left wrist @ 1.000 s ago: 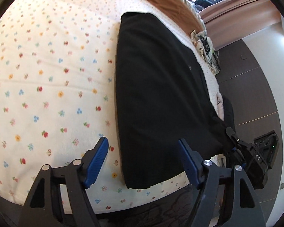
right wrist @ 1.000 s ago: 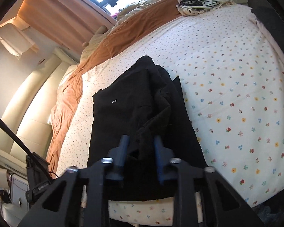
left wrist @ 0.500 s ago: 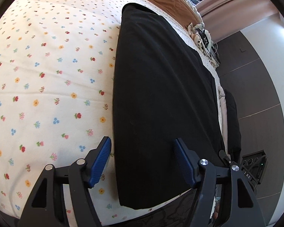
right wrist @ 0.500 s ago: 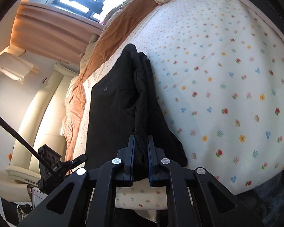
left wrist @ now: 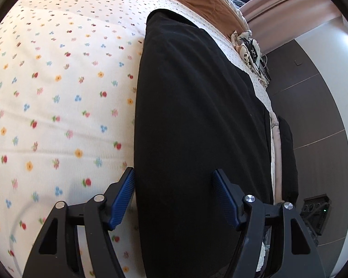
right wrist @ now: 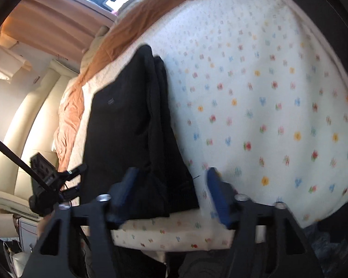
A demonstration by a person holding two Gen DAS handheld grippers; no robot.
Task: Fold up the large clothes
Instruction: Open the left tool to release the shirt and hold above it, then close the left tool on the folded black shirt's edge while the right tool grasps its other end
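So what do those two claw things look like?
Each hand-held gripper, left and right, is a black frame with triangle-shaped cut-outs and shiny silver bolts. Its two fingers wear ridged blue pads. The right view also shows the other gripper's black body and a black cable.

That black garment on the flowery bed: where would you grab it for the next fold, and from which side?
Probably at the near end of the black garment, where its hem corners lie by the edge of the bed. It lies as a long, flat strip running away from both views, so coming in low from the bed's near edge lets each set of open jaws pinch one corner and carry it toward the far end.
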